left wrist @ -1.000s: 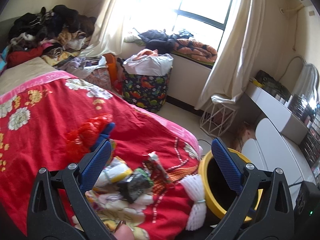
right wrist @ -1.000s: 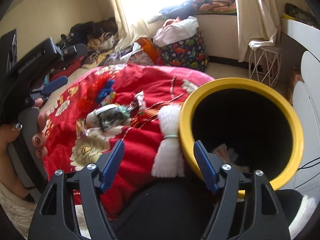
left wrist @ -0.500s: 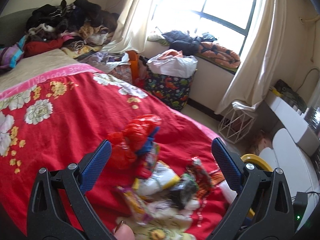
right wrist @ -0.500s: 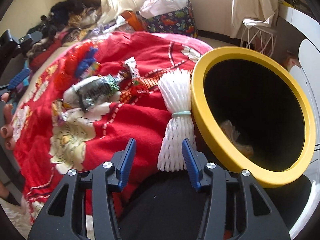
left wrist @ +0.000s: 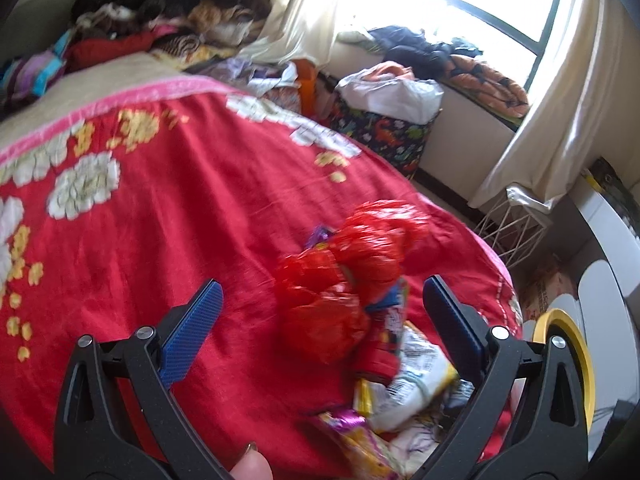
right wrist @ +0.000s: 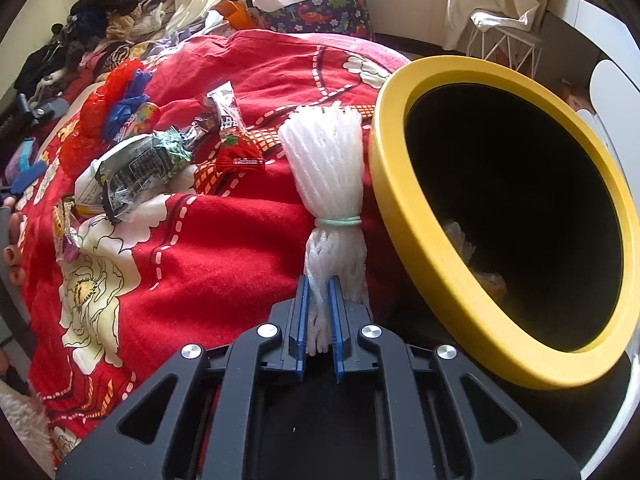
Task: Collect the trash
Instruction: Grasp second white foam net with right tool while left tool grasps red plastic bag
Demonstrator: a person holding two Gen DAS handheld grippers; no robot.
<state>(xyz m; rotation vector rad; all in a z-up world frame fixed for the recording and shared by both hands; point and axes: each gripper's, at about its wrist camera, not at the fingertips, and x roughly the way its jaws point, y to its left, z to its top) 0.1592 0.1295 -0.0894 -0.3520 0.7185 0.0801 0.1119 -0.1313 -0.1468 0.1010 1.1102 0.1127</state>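
A white foam net bundle (right wrist: 330, 176), tied with a pale green band, lies on the red bedspread (right wrist: 224, 240) beside a yellow-rimmed bin (right wrist: 404, 216). My right gripper (right wrist: 319, 292) is shut on the bundle's near end. In the left wrist view my left gripper (left wrist: 320, 300) stands open over a crumpled red plastic bag (left wrist: 352, 268), which sits between its blue pads without touching them. Snack wrappers (left wrist: 408, 380) lie just past the bag, and the wrappers (right wrist: 136, 168) also show left of the bundle. The bin (left wrist: 576, 344) shows at the right edge.
Paper scraps lie inside the bin (right wrist: 464, 240). A dinosaur-print bag (left wrist: 384, 132) stuffed with white plastic stands by the window wall. A white wire basket (left wrist: 516, 220) sits under the curtain. Heaped clothes (left wrist: 160, 12) cover the bed's far end. A thumb (left wrist: 252, 464) shows at the bottom.
My right gripper came down and closed on the foam bundle's end. My left gripper swung left and lower, so the red bag now lies between its open fingers.
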